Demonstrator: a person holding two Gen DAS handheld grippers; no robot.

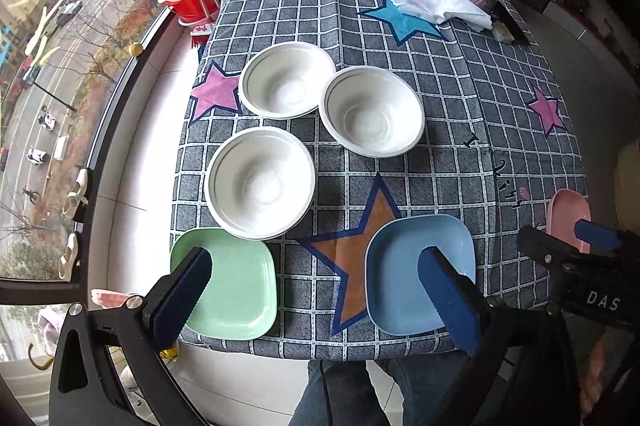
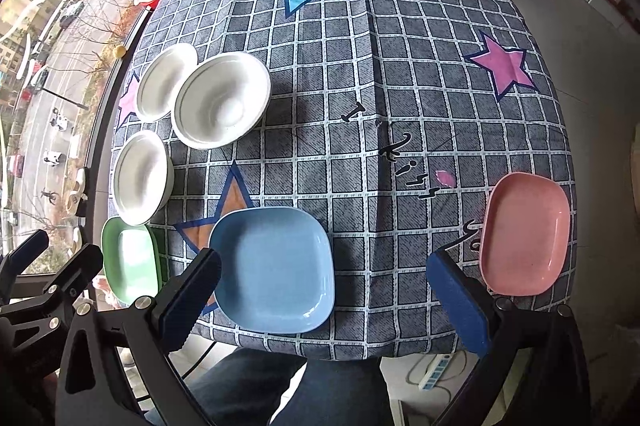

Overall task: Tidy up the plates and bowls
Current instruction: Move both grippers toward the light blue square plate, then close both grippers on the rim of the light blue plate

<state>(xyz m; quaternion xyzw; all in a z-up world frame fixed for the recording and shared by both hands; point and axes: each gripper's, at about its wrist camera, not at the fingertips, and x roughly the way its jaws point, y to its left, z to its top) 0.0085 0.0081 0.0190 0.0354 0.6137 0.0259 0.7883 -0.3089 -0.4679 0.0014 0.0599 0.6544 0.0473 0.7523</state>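
At three o'clock in the left view, the right gripper [image 1: 600, 238] hides part of the pink plate [image 1: 564, 214].

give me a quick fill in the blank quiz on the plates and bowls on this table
1. The number of white bowls on the table is ____.
2. Between the green plate and the pink plate lies the ____ plate.
3. Both the left gripper and the right gripper have their jaws ____.
4. The white cloth lies partly over a star coloured ____.

Missing words: three; blue; open; blue
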